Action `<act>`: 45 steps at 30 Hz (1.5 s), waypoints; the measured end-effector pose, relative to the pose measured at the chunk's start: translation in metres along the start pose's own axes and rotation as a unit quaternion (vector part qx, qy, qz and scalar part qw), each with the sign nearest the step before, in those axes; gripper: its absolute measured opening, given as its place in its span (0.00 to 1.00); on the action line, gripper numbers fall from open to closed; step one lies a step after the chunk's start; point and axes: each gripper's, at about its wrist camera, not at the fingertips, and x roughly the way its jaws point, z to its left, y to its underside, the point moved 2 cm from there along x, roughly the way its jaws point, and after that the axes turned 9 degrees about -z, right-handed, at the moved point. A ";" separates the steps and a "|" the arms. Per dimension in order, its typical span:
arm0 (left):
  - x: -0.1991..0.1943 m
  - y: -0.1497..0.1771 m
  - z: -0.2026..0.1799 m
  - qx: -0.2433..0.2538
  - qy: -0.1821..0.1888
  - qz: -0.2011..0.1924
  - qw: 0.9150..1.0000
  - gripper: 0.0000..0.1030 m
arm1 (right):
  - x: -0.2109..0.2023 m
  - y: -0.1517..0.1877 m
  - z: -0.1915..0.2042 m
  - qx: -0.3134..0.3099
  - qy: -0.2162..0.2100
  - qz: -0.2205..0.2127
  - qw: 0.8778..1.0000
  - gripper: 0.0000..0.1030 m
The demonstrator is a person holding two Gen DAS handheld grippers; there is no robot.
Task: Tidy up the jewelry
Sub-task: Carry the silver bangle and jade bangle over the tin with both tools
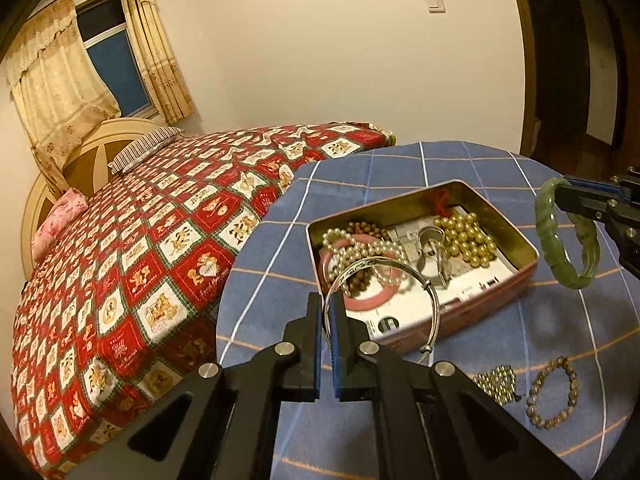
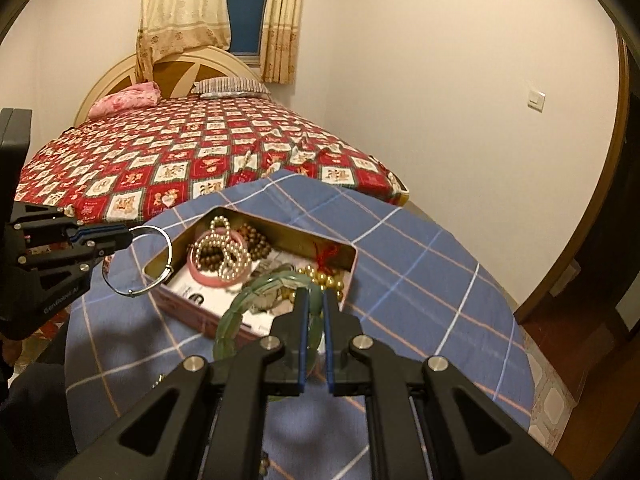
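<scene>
1. Left hand-held gripper [image 1: 329,312]: clamped on the rim of the silver bangle [image 1: 384,280], held on edge above the near left corner of the tin [image 1: 532,254].
2. Right hand-held gripper [image 2: 315,308]: clamped on the green jade bracelet [image 2: 240,308], hanging just over the tin's near right side, clear of the blue checked cloth [image 2: 420,272] that covers the bench.
3. Inside the tin: pearl strand [image 1: 360,248], pink bangle [image 1: 368,300], brown wooden beads [image 1: 362,227], gold beads [image 1: 466,236], a metal clasp piece and some white cards.
4. Out on the cloth, well apart from the tin: small gold bead cluster [image 1: 498,386] and beaded stone bracelet [image 1: 554,394] side by side, not yet put away.
5. Silver bangle: likely light, thin and springy, smooth metal, apt to swivel in the pads; best pinched flat across the band, away from the sliding knots.
6. Jade bracelet: likely heavier, rigid, glossy and brittle; best held across one thick segment and lowered gently, never dropped onto the metal or the beads.
7. Loose strands: limp and prone to tangling; best lifted by a bunched section.
</scene>
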 end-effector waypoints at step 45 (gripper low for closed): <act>0.077 -0.023 0.000 -0.006 -0.008 0.038 0.999 0.03 | 0.081 -0.013 0.008 -0.019 0.005 0.039 0.999 0.08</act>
